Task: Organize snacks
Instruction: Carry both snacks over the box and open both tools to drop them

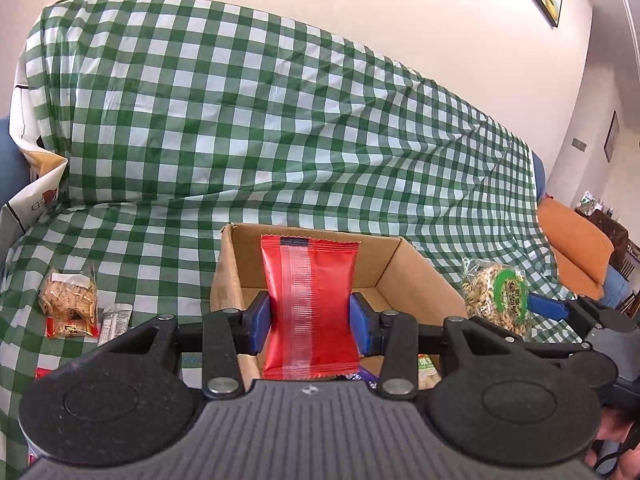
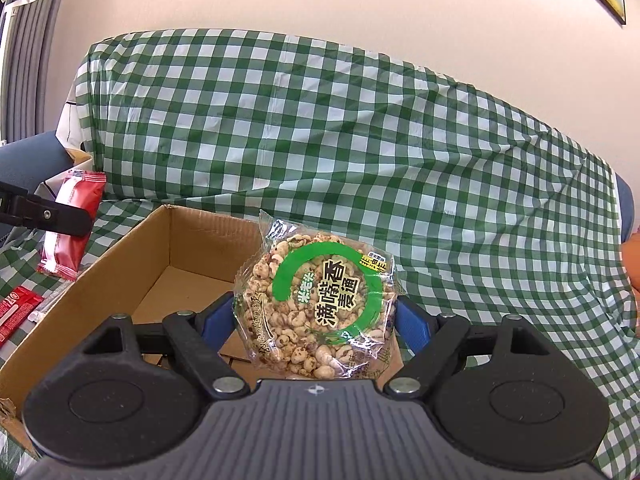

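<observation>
While both packets hang above the open brown cardboard box (image 2: 168,264), the drop-in step is under way.
Left gripper (image 1: 310,322) clamps the red foil snack packet (image 1: 310,304); right gripper (image 2: 316,320) clamps the clear puffed-grain cake packet (image 2: 320,300); next, lower and release inside.

Black claw (image 1: 311,322) linkages, blue pads (image 1: 258,320), silver rivets, ribbed grey housing.

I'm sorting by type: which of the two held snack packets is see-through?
The puffed grain cake packet in the right hand-held gripper; its clear wrapper shows the grains. The red packet in the left hand-held gripper is opaque.
</observation>
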Available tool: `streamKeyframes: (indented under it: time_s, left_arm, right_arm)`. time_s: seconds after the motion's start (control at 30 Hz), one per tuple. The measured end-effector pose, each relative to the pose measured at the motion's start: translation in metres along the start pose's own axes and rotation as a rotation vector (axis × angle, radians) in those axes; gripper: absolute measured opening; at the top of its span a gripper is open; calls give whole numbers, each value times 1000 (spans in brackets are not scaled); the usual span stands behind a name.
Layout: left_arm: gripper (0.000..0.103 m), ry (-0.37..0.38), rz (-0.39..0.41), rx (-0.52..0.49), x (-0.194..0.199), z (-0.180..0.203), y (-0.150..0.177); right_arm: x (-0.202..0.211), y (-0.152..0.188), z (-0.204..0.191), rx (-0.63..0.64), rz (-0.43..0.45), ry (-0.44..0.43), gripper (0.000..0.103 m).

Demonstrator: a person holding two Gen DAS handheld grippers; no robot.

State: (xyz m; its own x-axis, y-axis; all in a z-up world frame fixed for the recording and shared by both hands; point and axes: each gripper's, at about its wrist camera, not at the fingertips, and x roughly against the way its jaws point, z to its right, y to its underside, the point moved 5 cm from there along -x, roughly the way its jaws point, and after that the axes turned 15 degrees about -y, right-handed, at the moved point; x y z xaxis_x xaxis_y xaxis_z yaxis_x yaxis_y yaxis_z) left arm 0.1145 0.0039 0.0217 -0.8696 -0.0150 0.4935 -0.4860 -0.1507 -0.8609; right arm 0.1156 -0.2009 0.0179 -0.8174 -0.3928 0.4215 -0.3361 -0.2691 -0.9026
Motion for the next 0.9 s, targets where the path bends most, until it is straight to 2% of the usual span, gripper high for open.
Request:
streamKeyframes:
  time_s: [0.9]
  left_arm:
    - [46, 49, 11, -58, 2, 17, 6]
  right_arm:
    - [-1, 2, -2, 28, 2, 28, 84]
